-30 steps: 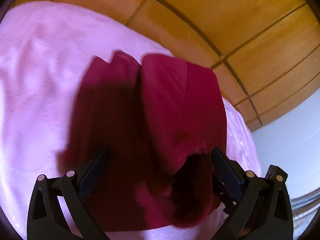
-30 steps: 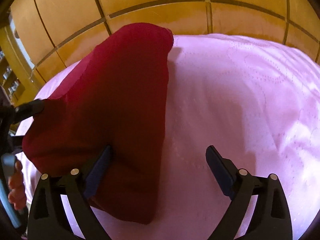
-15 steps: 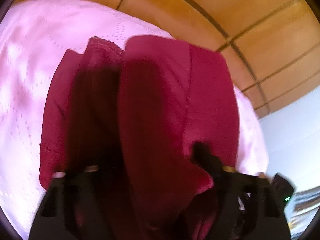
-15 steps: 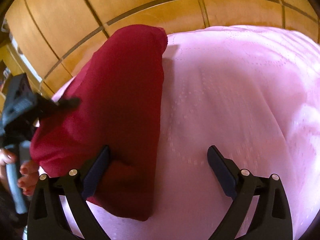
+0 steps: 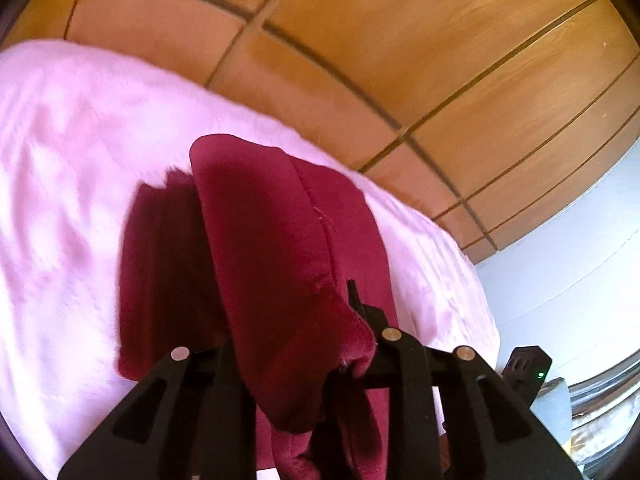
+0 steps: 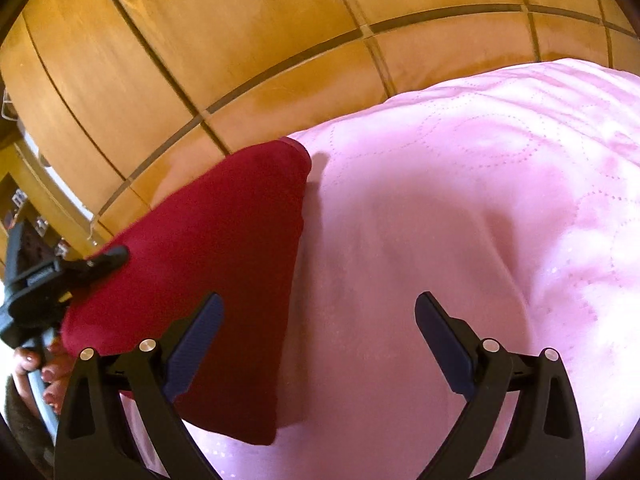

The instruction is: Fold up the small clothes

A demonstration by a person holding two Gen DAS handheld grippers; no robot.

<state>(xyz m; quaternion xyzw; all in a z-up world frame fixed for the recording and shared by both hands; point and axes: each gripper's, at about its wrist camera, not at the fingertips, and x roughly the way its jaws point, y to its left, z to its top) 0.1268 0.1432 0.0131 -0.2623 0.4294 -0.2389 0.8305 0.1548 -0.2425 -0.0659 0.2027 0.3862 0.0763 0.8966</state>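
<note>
Dark red, soft-knit small garment (image 5: 280, 248), lying on a pale pink quilted bedcover (image 5: 60, 200) with a dotted stitch pattern, close to the bedcover's far edge; behind it stands a wall of orange-brown wooden panels (image 5: 440, 60) divided by dark grooves. Left wrist view: the left gripper (image 5: 296, 344), black with silver pivot pins, is clenched on a raised fold of the garment, which bunches between its two fingers and spills down over them; the lifted flap arches above a flatter, shadowed layer of the same cloth that rests on the bedcover to its left. A pale grey-white wall (image 5: 560, 260) shows at the right of this view, and a small dark device with a green light (image 5: 528, 364) sits at the lower right edge, too small to identify. Right wrist view: the right gripper (image 6: 318, 344) stands released, its dark blue-padded fingers (image 6: 196, 344) wide apart and holding nothing; the left-hand finger lies over the near edge of the garment (image 6: 208, 248), while the other is over bare bedcover (image 6: 480, 200). In this view the garment forms a tapering wedge with its narrow end toward the wooden panels (image 6: 240, 40), and the left gripper (image 6: 100, 260) meets its left edge, with the person's hand (image 6: 36, 364) on the handle below it.
</note>
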